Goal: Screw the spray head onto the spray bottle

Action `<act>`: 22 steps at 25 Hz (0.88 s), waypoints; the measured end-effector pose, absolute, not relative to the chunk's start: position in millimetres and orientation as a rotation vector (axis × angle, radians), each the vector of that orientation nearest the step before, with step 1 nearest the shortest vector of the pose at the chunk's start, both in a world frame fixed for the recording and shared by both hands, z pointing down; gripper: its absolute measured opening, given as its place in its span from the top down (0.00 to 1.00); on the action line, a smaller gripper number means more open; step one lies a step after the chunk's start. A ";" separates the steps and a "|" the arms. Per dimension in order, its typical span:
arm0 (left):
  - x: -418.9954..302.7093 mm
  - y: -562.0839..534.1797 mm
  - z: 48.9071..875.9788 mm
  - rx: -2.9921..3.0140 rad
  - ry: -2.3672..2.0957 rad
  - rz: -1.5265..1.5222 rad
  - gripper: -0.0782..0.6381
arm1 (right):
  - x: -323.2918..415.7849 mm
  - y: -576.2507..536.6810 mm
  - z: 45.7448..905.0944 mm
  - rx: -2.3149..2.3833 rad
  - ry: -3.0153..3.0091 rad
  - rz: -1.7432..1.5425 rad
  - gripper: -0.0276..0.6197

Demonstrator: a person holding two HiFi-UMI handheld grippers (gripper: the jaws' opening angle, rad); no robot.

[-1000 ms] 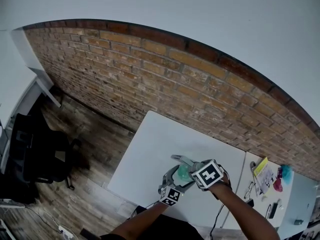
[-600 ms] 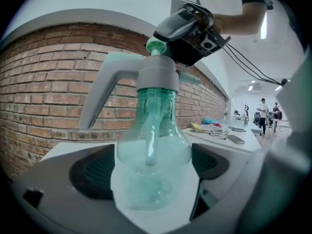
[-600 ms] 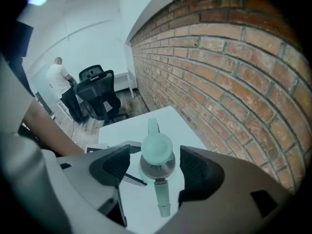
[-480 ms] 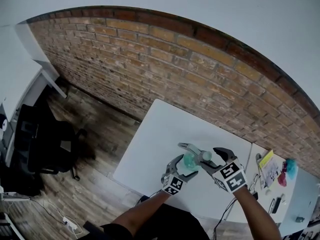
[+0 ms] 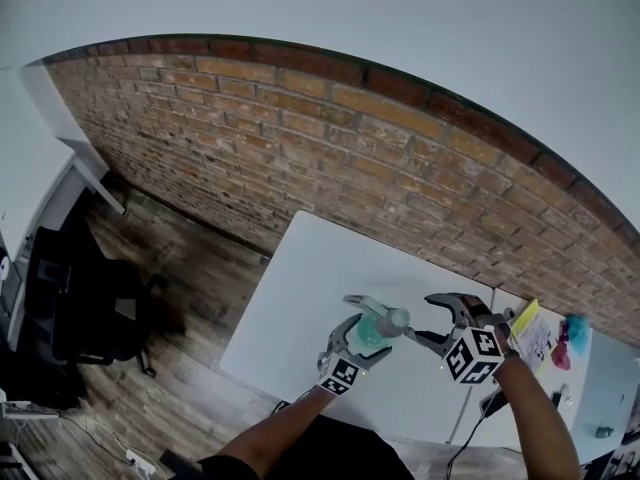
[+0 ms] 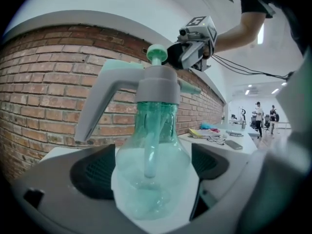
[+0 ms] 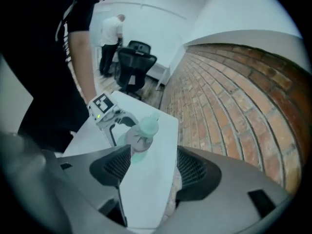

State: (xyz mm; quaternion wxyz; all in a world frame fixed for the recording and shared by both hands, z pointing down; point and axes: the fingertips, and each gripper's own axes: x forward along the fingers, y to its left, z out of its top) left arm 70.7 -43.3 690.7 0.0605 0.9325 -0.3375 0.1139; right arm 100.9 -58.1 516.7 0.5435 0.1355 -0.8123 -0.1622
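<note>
Bottle (image 6: 150,177) is sitting between the left gripper's (image 5: 364,320) pads, which are pressing on its teal body and holding it over the white table (image 5: 300,298). Grey spray head (image 6: 156,84) is sitting on the bottle's neck, its lever reaching toward 8 o'clock in the left gripper view. Right gripper (image 5: 432,318) is hovering at 3 o'clock of the bottle in the head view, just apart from it, jaws standing well apart and gripping nothing. Brick wall (image 5: 300,148) is running along the table's 12 o'clock edge.
</note>
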 end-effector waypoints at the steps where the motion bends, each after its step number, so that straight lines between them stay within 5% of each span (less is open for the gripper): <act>1: 71.9 -44.5 689.7 2.824 -1.019 0.343 0.21 | 103.3 -56.1 521.5 0.243 -1.875 -0.458 0.49; 7: 77.9 -48.5 690.1 2.818 -1.004 0.335 0.21 | 93.0 -52.2 534.6 -0.231 -1.518 -1.021 0.49; 22: 76.4 -50.3 688.2 2.826 -0.982 0.312 0.21 | 68.3 -44.3 552.1 -0.735 -1.237 -1.518 0.49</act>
